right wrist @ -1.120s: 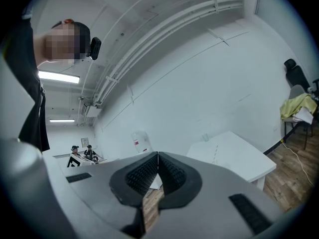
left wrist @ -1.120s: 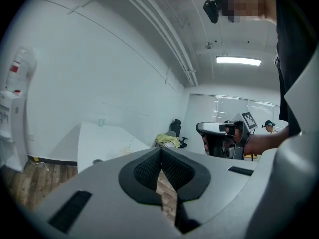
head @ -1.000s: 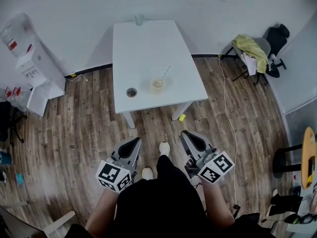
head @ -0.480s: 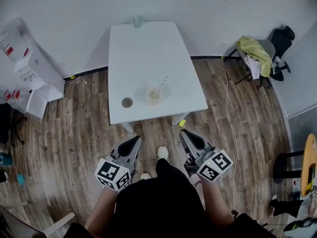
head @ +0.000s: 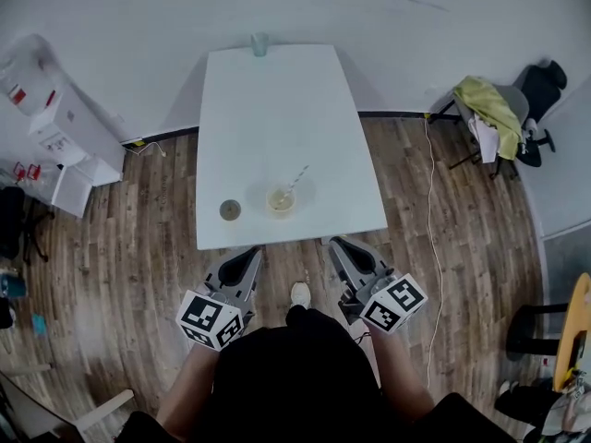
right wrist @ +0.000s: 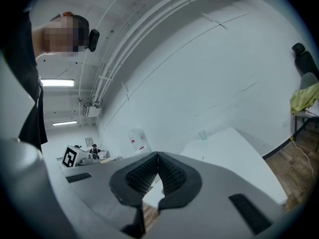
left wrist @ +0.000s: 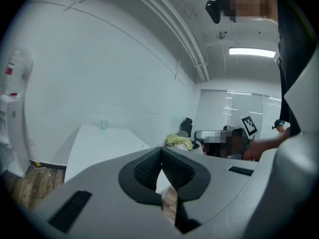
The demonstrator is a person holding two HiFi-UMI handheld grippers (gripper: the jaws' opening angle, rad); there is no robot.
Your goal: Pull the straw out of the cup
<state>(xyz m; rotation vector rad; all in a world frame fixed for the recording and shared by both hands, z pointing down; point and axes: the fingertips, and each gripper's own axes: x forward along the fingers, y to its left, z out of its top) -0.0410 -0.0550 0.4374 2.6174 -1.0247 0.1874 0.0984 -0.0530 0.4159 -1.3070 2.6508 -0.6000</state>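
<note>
Two claws hung closed before the white surface point(head: 277, 100).
The left claw point(head: 242, 260) and right claw point(head: 343, 248) gripped nothing; the cup point(head: 281, 200), straw point(head: 295, 180) slanting in it, stood near the surface's front edge.

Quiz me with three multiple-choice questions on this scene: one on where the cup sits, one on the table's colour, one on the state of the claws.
1. Where on the table is the cup?
A) near the person's edge
B) at the far edge by the wall
C) at the right corner

2. What colour is the table?
A) black
B) white
C) red

3. How are the left claw and right claw?
A) wide open
B) gripping the cup
C) shut, empty

Answers:
1 A, the cup stands close to the near edge.
2 B, the top is plain white.
3 C, both pairs of jaws meet on nothing, and the straw sits in the cup.
</note>
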